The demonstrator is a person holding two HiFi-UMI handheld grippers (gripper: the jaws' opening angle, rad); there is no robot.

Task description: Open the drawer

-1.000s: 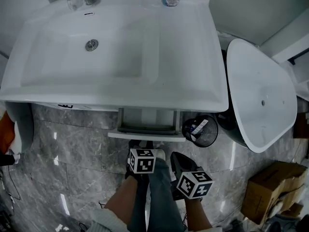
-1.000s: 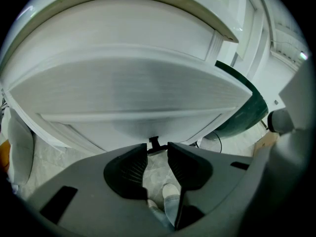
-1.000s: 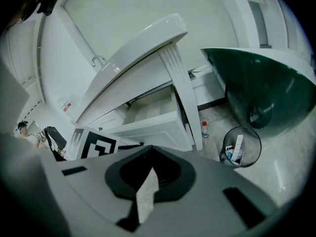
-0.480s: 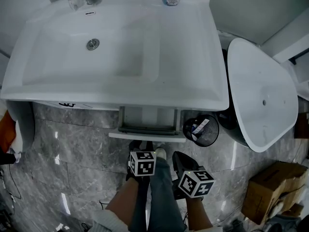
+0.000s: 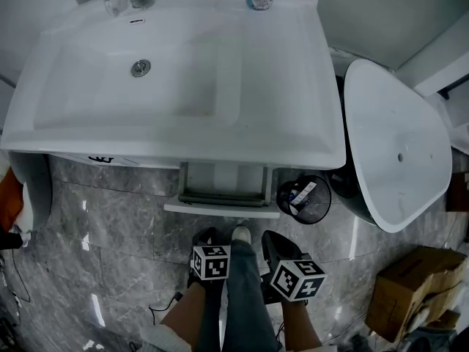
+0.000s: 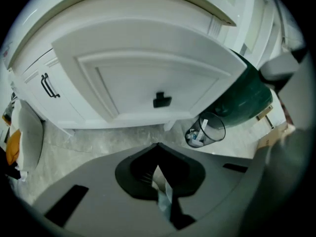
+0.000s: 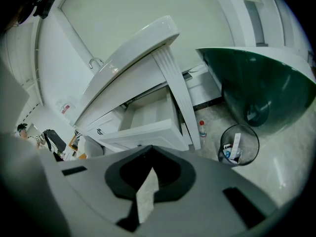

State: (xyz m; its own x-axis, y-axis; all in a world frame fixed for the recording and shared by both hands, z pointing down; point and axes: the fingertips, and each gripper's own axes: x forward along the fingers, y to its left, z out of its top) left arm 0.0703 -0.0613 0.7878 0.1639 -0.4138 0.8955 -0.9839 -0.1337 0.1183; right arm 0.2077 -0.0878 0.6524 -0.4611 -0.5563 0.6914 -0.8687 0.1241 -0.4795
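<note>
Head view looks down on the drawer [image 5: 222, 208], which is pulled partway out from under the white sink [image 5: 322, 86], its front panel clear of the cabinet. Near that panel and apart from it hangs the left gripper [image 5: 207, 237]. Its jaws have just been closing and now meet with nothing between them. In the left gripper view the dark handle [image 6: 162, 100] sits mid-panel, well away from the jaw tips. Beside it, the right gripper [image 5: 272, 242] has its jaws together and empty. A mesh wastebasket [image 5: 304, 196] stands just right of the drawer.
</note>
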